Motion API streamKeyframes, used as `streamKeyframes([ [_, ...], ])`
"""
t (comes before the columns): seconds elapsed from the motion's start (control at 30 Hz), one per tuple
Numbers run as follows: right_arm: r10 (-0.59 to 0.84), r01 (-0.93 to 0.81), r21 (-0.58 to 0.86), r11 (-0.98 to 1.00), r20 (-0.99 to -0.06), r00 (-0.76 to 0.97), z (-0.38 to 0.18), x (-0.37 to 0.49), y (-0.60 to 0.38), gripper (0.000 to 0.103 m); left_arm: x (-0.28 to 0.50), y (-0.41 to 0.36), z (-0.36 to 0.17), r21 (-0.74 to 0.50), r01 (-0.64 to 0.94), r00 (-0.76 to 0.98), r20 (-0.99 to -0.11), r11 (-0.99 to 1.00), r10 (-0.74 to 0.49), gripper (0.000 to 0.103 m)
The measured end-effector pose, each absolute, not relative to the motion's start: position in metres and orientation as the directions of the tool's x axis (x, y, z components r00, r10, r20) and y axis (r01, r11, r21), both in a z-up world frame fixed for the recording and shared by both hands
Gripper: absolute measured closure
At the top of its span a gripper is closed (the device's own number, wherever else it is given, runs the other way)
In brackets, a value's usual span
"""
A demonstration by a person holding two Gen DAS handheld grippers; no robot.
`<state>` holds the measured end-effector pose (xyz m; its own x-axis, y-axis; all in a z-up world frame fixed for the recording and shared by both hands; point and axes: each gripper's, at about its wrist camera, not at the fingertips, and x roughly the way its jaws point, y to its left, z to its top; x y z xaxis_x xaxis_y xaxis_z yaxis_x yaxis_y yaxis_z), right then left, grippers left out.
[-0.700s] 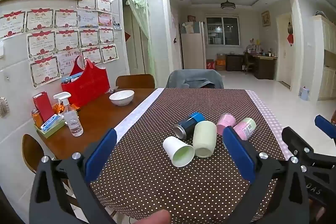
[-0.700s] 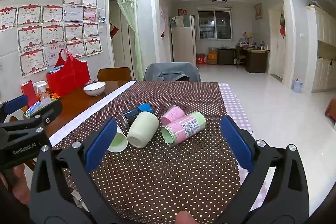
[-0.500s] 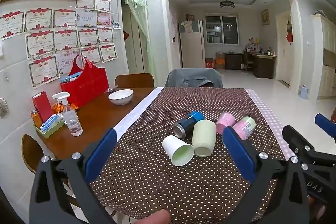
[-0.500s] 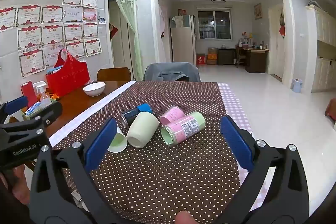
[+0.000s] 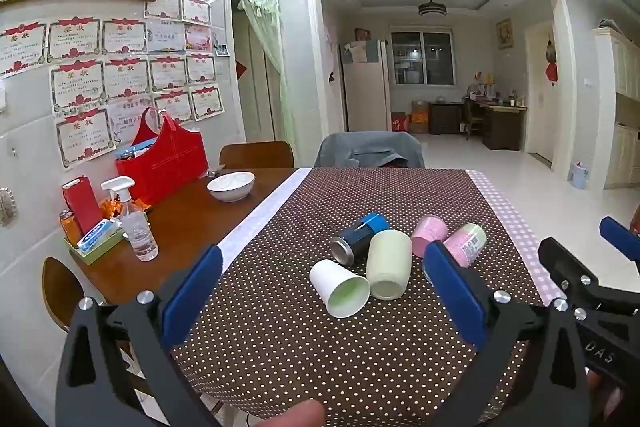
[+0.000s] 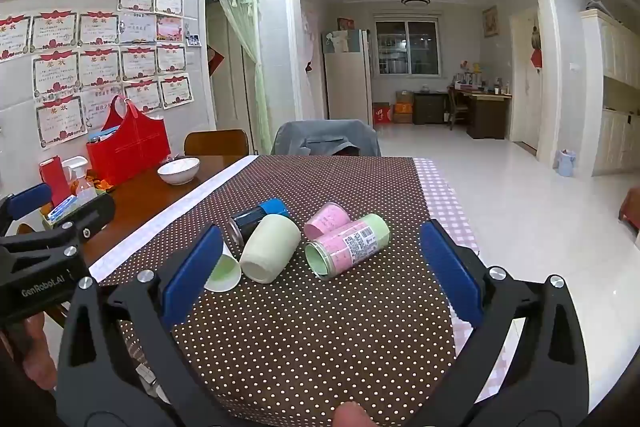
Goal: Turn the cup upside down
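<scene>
Several cups lie on their sides on the brown polka-dot cloth: a white paper cup with its mouth toward me, a pale green cup, a dark blue cup, a pink cup and a pink-and-green labelled cup. My left gripper is open and empty, held short of the white cup. My right gripper is open and empty, short of the labelled cup. The pale green cup also shows in the right wrist view.
A white bowl, a red bag, a spray bottle and a small tray of items stand on the bare wood at the left. A chair with a grey jacket stands at the table's far end.
Both grippers have drifted slightly; the cups appear marginally closer. Nothing was grasped or moved.
</scene>
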<state>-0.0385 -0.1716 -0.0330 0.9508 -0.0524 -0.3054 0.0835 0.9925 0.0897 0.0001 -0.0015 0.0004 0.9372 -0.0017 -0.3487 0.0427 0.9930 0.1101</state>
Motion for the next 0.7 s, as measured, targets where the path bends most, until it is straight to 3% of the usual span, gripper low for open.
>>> streamKeyframes([
  [0.7,-0.055,0.087,0.091,0.992,-0.309,0.95,-0.0317,-0.0356,-0.1744,0.006,-0.0004,-0.0024,0.0014,0.11,0.042,0.938,-0.348,0.993,-0.001,0.004],
])
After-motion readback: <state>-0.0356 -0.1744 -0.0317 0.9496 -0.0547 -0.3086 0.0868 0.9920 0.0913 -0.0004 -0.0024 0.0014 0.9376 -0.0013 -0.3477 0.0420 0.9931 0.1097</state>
